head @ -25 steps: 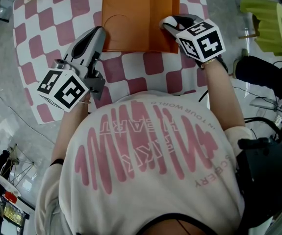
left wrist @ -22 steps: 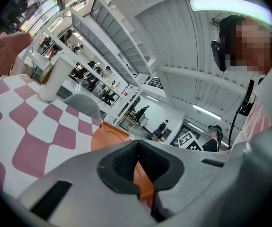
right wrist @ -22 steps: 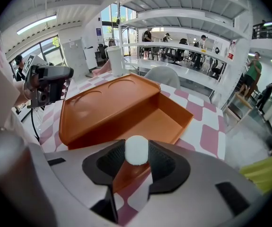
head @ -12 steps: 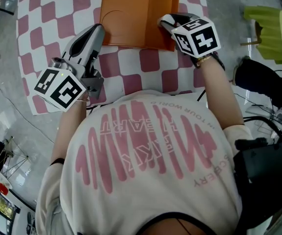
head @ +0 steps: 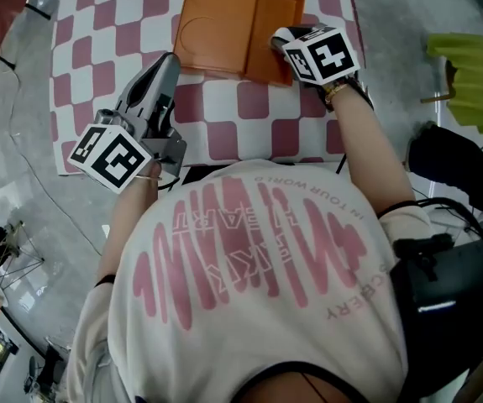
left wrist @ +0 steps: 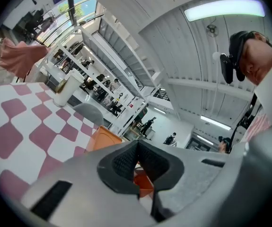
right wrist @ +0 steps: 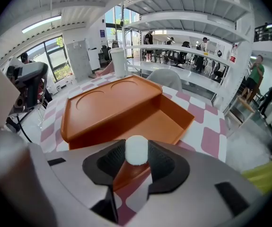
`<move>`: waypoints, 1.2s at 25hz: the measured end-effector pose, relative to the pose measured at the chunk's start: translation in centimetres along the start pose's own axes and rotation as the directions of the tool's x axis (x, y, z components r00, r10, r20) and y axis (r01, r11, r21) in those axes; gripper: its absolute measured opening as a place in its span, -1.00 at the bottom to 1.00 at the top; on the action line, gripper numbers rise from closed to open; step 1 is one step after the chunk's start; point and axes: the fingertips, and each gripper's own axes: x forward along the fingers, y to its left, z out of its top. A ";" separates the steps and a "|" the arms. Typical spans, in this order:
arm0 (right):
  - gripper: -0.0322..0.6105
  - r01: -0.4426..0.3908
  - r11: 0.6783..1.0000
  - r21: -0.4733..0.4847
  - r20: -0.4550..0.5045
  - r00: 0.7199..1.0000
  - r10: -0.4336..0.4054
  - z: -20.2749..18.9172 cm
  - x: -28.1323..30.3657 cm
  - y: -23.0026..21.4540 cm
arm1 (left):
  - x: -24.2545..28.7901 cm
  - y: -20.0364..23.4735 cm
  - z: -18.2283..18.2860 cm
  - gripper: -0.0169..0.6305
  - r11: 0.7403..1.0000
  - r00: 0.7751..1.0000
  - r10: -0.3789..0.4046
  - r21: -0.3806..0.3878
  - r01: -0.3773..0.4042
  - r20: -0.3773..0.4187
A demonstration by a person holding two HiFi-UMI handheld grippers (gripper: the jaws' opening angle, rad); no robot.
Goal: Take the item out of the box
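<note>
White item (right wrist: 136, 150) is clamped between the pads of the right claw (right wrist: 136, 161), at the near wall of the open orange box (head: 273, 32). We see the box lying toward the far side of the checkered tabletop (head: 224, 128), with bare squares between it and the near edge. Compared with one second earlier, the right claw keeps the same near corner of the box. The left claw (head: 167, 61) has shifted slightly and hangs just left of the box, jaws together on nothing.
</note>
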 end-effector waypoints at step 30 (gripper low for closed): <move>-0.45 0.051 0.999 -0.019 0.186 0.981 -0.046 -1.4 -1.8 -2.6 | -7.5 -6.9 -1.3 -0.92 0.972 0.974 0.191 0.111 -0.205 0.123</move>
